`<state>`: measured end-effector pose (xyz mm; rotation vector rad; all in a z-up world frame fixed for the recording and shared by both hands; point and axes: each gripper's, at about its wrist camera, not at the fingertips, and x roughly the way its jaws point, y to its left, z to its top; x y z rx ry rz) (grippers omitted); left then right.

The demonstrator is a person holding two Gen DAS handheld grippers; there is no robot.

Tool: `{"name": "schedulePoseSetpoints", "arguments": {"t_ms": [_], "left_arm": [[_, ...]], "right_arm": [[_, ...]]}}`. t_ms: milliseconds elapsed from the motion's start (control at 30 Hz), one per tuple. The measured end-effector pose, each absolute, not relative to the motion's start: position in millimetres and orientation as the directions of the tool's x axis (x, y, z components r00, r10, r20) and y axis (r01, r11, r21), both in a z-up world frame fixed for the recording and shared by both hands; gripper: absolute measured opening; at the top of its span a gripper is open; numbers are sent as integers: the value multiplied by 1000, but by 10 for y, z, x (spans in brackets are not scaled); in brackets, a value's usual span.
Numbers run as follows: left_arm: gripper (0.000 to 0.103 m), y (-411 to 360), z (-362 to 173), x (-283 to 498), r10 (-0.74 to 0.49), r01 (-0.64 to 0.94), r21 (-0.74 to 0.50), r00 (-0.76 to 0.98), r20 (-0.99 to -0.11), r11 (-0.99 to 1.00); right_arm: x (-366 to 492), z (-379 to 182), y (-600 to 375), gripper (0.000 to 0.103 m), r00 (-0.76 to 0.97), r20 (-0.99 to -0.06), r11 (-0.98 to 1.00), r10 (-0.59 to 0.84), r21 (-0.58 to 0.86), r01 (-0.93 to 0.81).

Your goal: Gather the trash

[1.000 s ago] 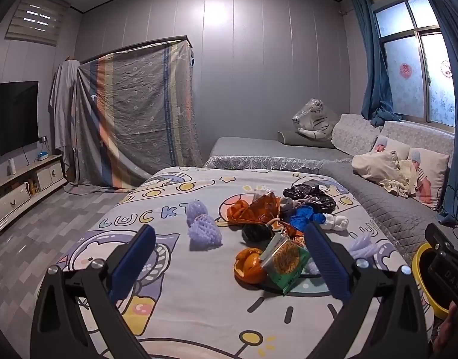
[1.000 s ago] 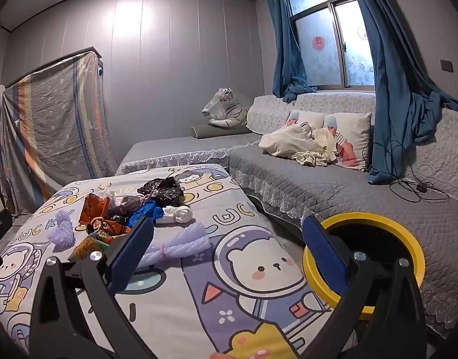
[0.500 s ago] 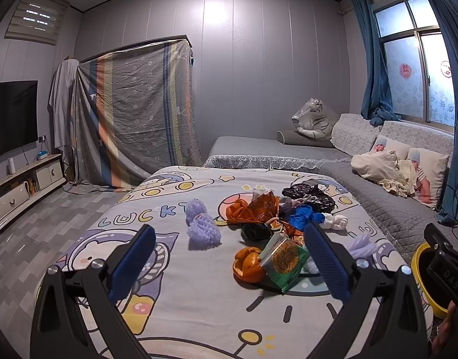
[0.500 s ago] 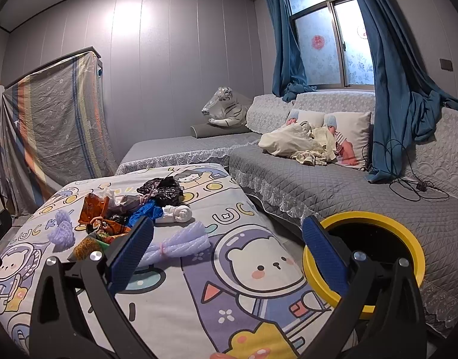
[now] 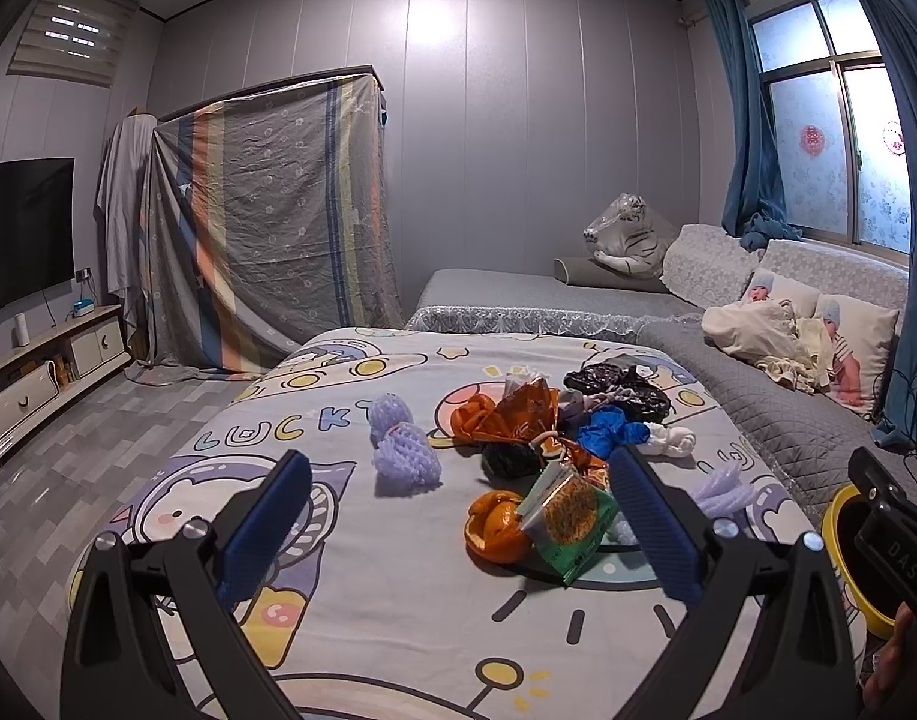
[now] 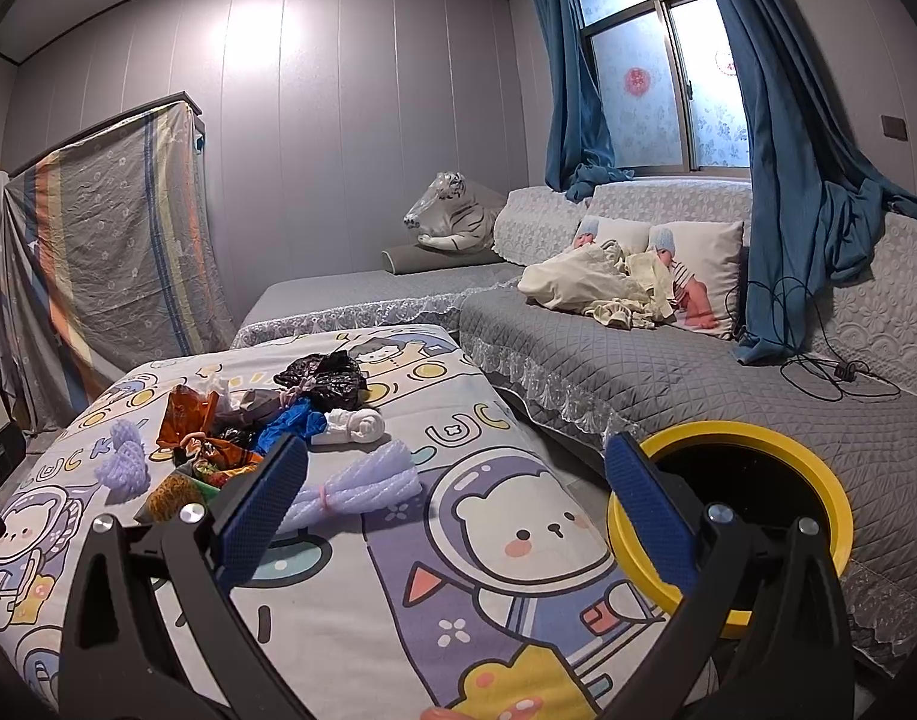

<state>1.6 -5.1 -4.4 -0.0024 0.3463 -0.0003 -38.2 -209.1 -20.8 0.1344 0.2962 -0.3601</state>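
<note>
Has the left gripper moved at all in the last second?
Barely. The left gripper has crept slightly forward; the orange peel and pile sit marginally lower in its view. Jaws open.

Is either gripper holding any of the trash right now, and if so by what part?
Nothing is held. The left gripper and right gripper both have their jaws wide open above the bed, empty.

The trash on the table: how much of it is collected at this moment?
Nothing looks collected yet. The trash pile lies on the cartoon tablecloth. Both the left claw and right claw are open and empty. Every piece is left for the yellow-rimmed bin.
</note>
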Motion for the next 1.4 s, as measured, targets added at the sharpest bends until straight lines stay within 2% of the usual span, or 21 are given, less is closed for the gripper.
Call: {"name": "schedulePoseSetpoints", "arguments": {"t_ms": [1400], "left_arm": [[96, -43, -95, 22, -7, 4, -9, 935, -354, 1000]], "right_arm": [[-377, -221, -2100, 95, 893, -316, 928, -321, 81, 363]]}}
